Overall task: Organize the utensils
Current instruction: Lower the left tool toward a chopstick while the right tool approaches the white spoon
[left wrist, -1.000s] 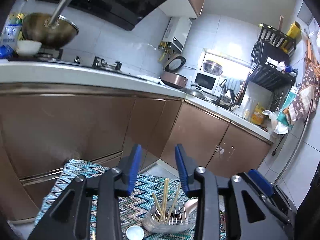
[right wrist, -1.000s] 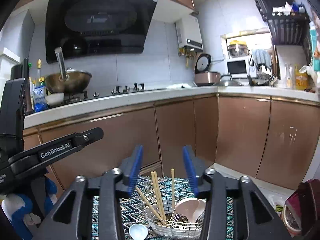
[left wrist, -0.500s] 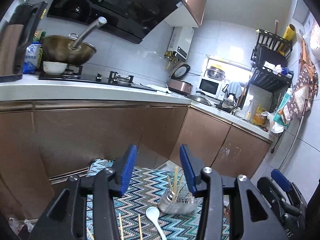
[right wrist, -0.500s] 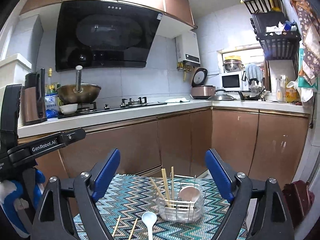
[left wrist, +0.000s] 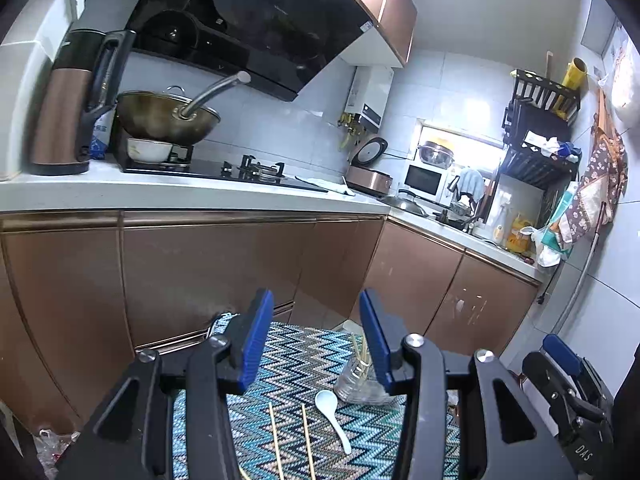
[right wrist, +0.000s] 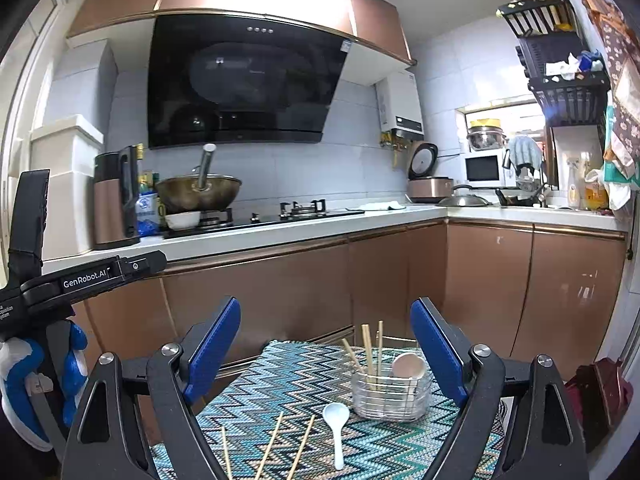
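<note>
Your cloth (right wrist: 304,384) is a zigzag weave of teal, blue, black and cream. On it you have a white spoon (right wrist: 336,420) and pale wooden chopsticks (right wrist: 272,444). The pads (right wrist: 212,348) are blue on black fingers. Behind, your cabinets (right wrist: 480,280) are coppery brown under a white counter (right wrist: 320,226), and the hood (right wrist: 240,80) is glossy black.

White spoon (right wrist: 335,424) and loose chopsticks (right wrist: 269,446) lie beside wire holder (right wrist: 390,394).

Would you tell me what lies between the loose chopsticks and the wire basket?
A white spoon lies on the mat between the chopsticks and basket, clearest in the right wrist view.
</note>
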Tool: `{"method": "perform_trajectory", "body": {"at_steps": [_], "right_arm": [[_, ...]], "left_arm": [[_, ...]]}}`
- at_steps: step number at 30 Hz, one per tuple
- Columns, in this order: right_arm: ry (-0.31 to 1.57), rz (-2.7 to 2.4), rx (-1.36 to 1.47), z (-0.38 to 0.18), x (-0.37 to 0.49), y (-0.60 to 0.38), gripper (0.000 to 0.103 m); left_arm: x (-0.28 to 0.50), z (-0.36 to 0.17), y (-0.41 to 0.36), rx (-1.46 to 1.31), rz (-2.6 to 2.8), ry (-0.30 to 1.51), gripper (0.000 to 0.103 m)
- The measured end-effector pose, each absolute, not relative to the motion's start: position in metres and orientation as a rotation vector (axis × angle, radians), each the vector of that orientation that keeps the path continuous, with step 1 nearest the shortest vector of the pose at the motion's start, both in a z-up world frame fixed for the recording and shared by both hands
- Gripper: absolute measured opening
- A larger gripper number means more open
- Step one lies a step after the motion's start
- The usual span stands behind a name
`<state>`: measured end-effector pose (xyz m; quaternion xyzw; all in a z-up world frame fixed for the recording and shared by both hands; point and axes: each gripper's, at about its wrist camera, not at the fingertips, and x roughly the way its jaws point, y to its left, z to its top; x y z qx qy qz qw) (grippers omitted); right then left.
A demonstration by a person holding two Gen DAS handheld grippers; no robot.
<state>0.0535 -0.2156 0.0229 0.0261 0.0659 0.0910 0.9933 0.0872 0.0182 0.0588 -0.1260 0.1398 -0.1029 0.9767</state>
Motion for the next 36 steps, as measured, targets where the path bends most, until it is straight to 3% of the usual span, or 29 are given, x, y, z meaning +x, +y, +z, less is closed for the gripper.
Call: {"method": "perform_trajectory", "body": {"at_steps": [7,12,19,36], "right_arm": [[0.162,0.214,0.025,0.019,0.047,-0.198,0.061],[0.197,0.230,0.027,0.012,0.054,-0.194,0.054],[0.264,0.244,0.037,-0.008,0.076,-0.196,0.047],[0.469,0.258,0.098,-0.091,0.150,-0.217,0.046]], "left_arm": [[0.082,0.052,0.032,-0.248,-0.201,0.306,0.043],[0.093,0.038,0.040,-0.256,-0.204,0.361,0.043],[0.120,0.002,0.043,-0.267,-0.209,0.464,0.043],[0.197,-0.092,0.042,-0.264,-0.202,0.704,0.042]]}}
